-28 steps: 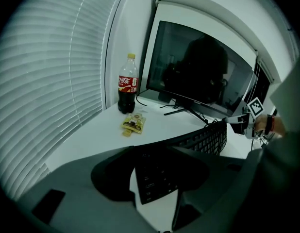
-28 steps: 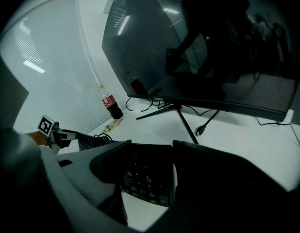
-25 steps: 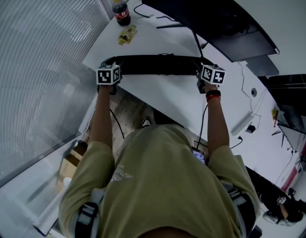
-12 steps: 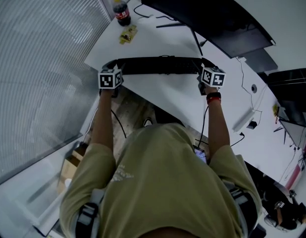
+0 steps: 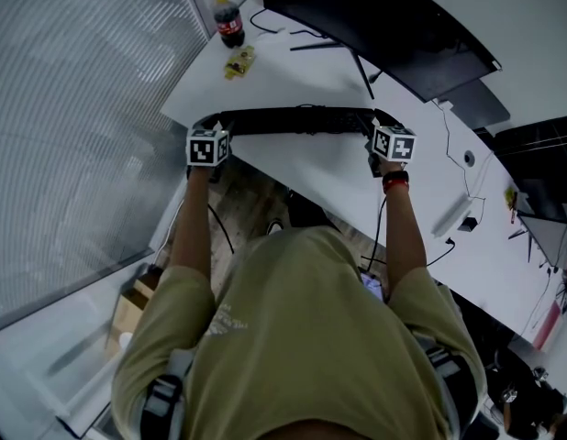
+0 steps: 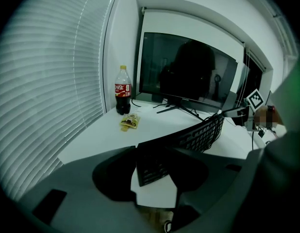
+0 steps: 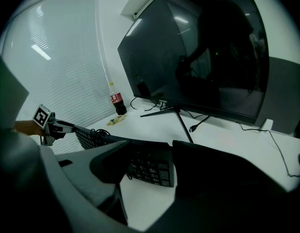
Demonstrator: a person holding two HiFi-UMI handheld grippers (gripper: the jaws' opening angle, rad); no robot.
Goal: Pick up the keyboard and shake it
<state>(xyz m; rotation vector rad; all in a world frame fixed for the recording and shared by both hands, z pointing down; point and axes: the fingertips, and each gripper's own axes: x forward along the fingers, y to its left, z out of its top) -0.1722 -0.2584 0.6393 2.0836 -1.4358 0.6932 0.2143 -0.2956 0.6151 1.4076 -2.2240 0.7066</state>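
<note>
The long black keyboard [image 5: 293,120] spans between my two grippers, raised off the white desk [image 5: 311,177] and tilted with its keys toward me. My left gripper [image 5: 206,126] has the keyboard's left end [image 6: 151,165] between its jaws, which are closing tighter on it. My right gripper [image 5: 375,125] is shut on the right end, the number pad [image 7: 149,167]. In the left gripper view the keyboard [image 6: 201,134] runs off to the right toward the other gripper's marker cube.
A large dark monitor [image 5: 375,21] on a thin stand fills the back of the desk. A cola bottle [image 5: 228,21] and a yellow snack packet [image 5: 238,62] sit at the far left corner. Window blinds [image 5: 72,126] line the left side. Cables [image 5: 453,168] trail at the right.
The keyboard and both grippers have shifted only slightly in the head view, the left end a little down and right. The grip on both ends is unchanged.
</note>
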